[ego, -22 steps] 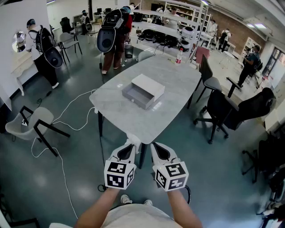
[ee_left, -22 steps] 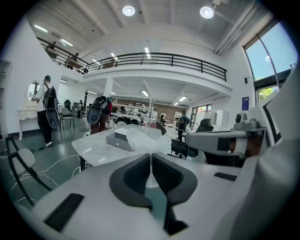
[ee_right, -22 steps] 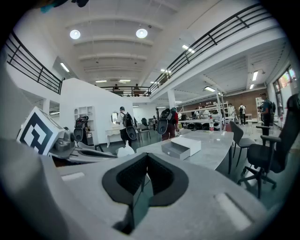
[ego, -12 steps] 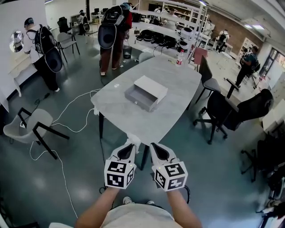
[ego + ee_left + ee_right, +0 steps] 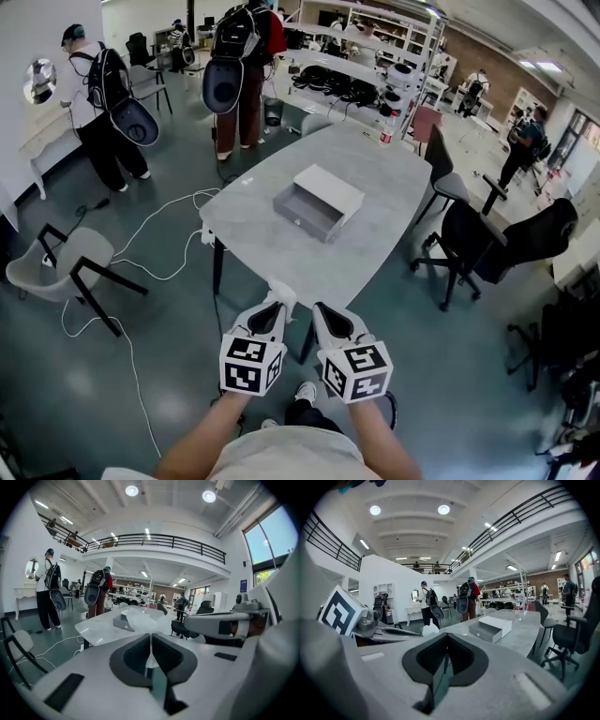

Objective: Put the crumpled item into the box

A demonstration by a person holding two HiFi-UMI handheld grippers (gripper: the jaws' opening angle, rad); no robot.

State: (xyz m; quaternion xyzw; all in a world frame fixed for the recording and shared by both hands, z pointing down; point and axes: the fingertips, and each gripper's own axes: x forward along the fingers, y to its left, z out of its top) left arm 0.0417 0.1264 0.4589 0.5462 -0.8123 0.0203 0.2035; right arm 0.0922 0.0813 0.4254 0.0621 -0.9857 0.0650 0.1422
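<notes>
Wide hall, grey-green floor (image 5: 112,375). A long grey marble-look table (image 5: 375,178) ran away from the person. Black office chairs (image 5: 469,234) stood on its right side, and a pale chair (image 5: 66,267) stood well off to the left with a white cable (image 5: 159,234) trailing on the floor. Two people with backpacks (image 5: 239,66) stood beyond the far left corner.

The box (image 5: 319,202) sat mid-table: white shell, with its grey drawer part drawn out toward the near end.

Both grippers were held side by side short of the table's near end, over the floor. The left gripper (image 5: 275,302) had its jaws closed on the crumpled item (image 5: 282,293), a thin white, slightly translucent sheet. Its own view showed the sheet pinched between the pads and fanning out past the tips. The item was in the air near the table's near edge, well apart from the box. The right gripper (image 5: 323,311) had its jaws pressed together with nothing between them.
</notes>
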